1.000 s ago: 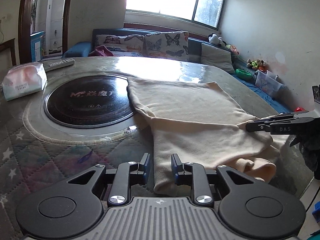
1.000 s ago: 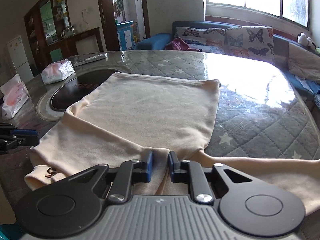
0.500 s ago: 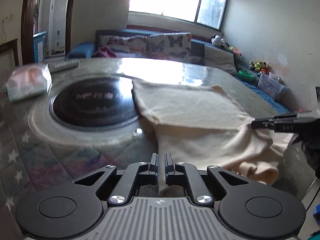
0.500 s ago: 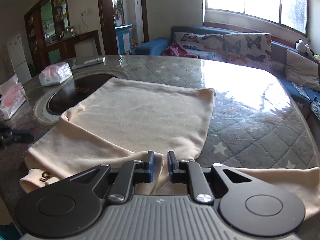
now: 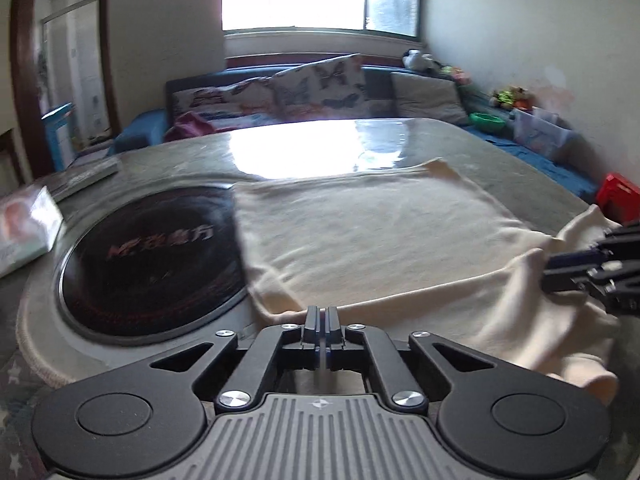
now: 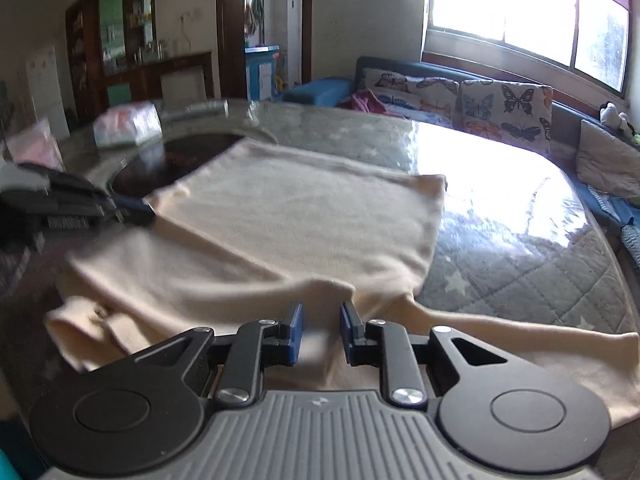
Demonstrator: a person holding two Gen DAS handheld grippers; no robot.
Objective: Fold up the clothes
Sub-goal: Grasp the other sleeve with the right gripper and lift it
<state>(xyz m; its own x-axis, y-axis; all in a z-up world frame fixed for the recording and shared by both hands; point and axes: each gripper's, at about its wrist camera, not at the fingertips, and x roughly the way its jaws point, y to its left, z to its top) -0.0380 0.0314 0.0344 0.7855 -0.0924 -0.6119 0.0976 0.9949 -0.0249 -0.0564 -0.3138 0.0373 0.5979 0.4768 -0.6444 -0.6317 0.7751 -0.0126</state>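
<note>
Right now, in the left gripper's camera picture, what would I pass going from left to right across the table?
Tissue pack → round black hotplate → left gripper, shut on the cream garment → right gripper at the garment's right edge → red box beyond the table.

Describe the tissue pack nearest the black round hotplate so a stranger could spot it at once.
Start at the large quilted table under clear plastic, then find the black round hotplate set into it beyond the cream garment. Just past the hotplate lies the soft plastic-wrapped tissue pack, pink and white, closer in than the second pack at the table's edge.
</note>
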